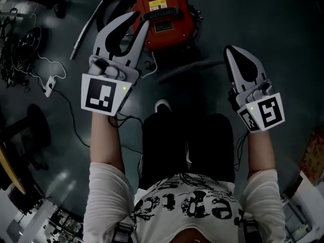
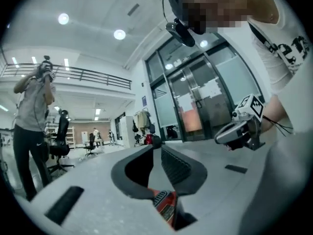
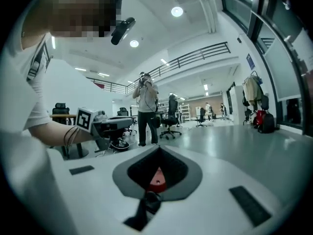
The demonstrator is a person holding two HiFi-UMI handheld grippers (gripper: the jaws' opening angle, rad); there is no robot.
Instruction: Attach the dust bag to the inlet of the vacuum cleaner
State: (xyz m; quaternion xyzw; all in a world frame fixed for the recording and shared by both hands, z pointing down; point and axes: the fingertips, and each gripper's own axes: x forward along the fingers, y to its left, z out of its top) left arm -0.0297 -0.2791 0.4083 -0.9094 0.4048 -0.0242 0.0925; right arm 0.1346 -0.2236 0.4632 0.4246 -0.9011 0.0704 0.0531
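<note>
Head view with both gripper views, both hands raised in front of the seated operator's body. The left gripper sits at upper left of the head view; in its own view I read its jaws as slightly parted, a narrow gap with nothing between the pads. The right gripper sits at centre right; in its own view I read its jaws as closed tip to tip, gripping nothing. The vacuum cleaner, red with a black handle on top, stands on the dark floor at upper centre, beyond the left gripper's tips and well apart from the right gripper. Part of its red body also shows low in the left gripper view, through the gap behind the jaws. A metal wand lies on the floor at upper left, beside the vacuum cleaner. A white power strip with its cable lies at the left edge. A standing person appears mid-frame in the right gripper view.
</note>
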